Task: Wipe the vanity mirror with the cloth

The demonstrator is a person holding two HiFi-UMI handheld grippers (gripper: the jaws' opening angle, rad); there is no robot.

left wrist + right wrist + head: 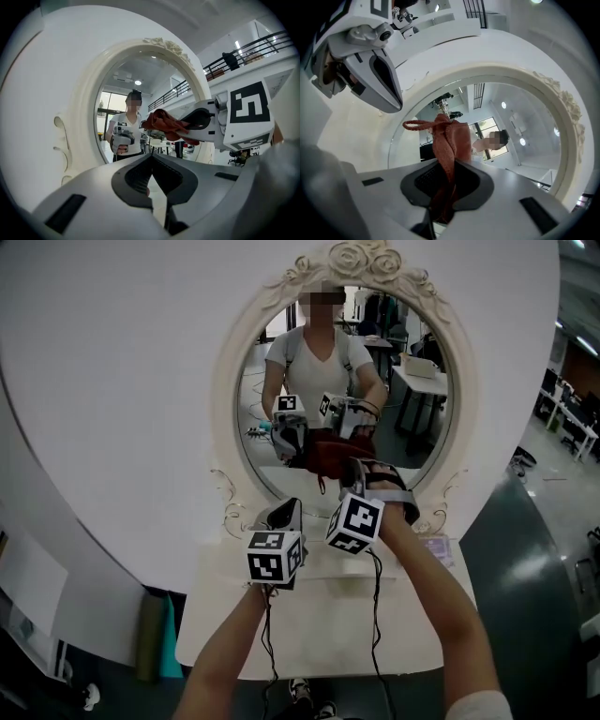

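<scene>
The oval vanity mirror [228, 381] in its ornate white frame stands on a white table [319, 629]. My right gripper [357, 471] is shut on a rust-red cloth [330, 454], which it holds up against the lower part of the glass. In the right gripper view the cloth [449, 140] bunches out from between the jaws [451, 164], close to the mirror frame [555, 108]. My left gripper [286, 513] hovers low by the frame's bottom edge, left of the right one, shut with nothing in it [151, 161]. From there the cloth [164, 124] shows to the upper right.
A small flat item [439, 549] lies on the table by the mirror's right foot. A green and teal roll [159, 634] stands on the floor left of the table. Cables [375, 615] hang from both grippers. White desks [572, 423] are far right.
</scene>
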